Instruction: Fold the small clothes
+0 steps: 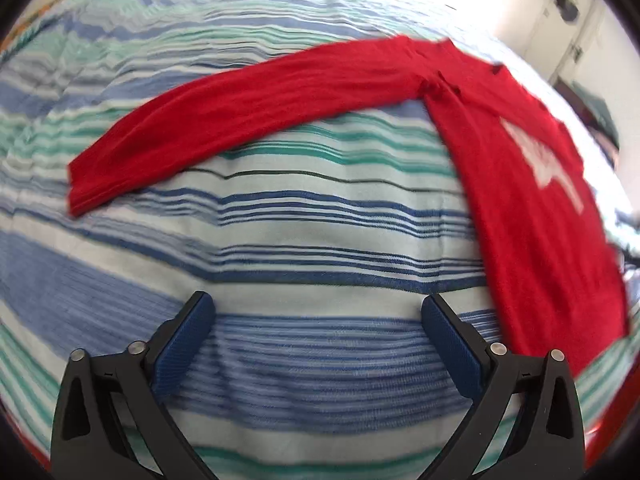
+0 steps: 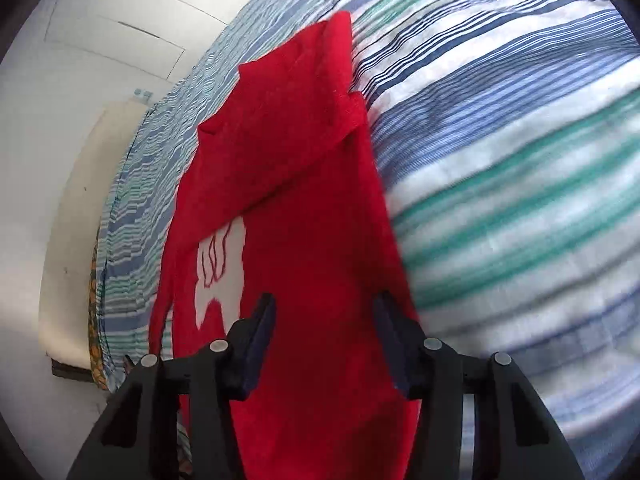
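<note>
While the red shirt (image 1: pixel 532 216) lies flat on the striped bedsheet (image 1: pixel 280 240), we see one sleeve (image 1: pixel 224 120) stretched out sideways and the other folded across the body. Our left gripper (image 1: pixel 316 320) hangs over bare sheet, jaws wide apart, empty. Our right gripper (image 2: pixel 324 320) sits over the shirt body, jaws apart, gripping nothing.

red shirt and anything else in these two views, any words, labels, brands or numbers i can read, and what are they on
No readable text in either view.
red shirt: it carries a white graphic with thin red lines, a shape and not letters; blurred in the left wrist view.
striped bedcover: stripes only, no label visible.
left tool and right tool: no markings visible.
</note>
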{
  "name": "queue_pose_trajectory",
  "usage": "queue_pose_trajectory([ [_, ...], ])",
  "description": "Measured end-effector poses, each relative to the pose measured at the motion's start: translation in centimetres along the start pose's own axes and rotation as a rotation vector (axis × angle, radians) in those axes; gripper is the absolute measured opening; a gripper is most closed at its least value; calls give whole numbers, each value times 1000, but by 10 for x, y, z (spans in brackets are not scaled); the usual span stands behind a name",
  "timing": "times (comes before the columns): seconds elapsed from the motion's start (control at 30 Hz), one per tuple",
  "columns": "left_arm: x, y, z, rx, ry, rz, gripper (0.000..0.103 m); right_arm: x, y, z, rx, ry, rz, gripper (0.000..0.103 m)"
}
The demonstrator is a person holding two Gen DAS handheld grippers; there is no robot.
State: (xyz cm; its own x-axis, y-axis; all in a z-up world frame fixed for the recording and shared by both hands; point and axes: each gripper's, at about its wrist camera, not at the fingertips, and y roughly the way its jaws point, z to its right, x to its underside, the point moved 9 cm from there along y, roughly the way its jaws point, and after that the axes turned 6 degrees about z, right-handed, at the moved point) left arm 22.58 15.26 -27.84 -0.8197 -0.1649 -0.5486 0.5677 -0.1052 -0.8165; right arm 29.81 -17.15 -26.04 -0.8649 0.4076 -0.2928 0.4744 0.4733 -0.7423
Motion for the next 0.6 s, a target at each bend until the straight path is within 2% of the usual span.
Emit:
queue_pose_trajectory([
  [0.1, -19, -22, -26, 93, -210, 56, 102, 47, -45, 7, 54, -45, 0, 66],
  [0.2, -44, -29, -70, 154, -455, 124, 102, 100, -83, 1, 58, -134, -4, 66],
  [0.23, -49, -24, -85, 156, -522, 120, 102, 117, -90, -4, 56, -156, 3, 66],
  [0.3, -53, 2, -112, 184, -663, 59, 102, 142, -97, -9, 56, -180, 25, 66],
  [0.37, -56, 18, -129, 197, -744, 53, 102, 150, -97, -23, 49, -220, 52, 66],
  [0.5, -80, 21, -142, 140, -760, 129, 100, 160, -89, -56, -2, -312, 51, 68],
  [0.53, -84, 20, -145, 128, -765, 145, 97, 163, -84, -62, -16, -313, 37, 69],
  [0.57, -87, 19, -148, 110, -767, 157, 78, 171, -80, -70, -29, -315, 26, 69],
  [0.6, -87, 19, -153, 79, -763, 154, 48, 174, -75, -75, -37, -320, 14, 69],
])
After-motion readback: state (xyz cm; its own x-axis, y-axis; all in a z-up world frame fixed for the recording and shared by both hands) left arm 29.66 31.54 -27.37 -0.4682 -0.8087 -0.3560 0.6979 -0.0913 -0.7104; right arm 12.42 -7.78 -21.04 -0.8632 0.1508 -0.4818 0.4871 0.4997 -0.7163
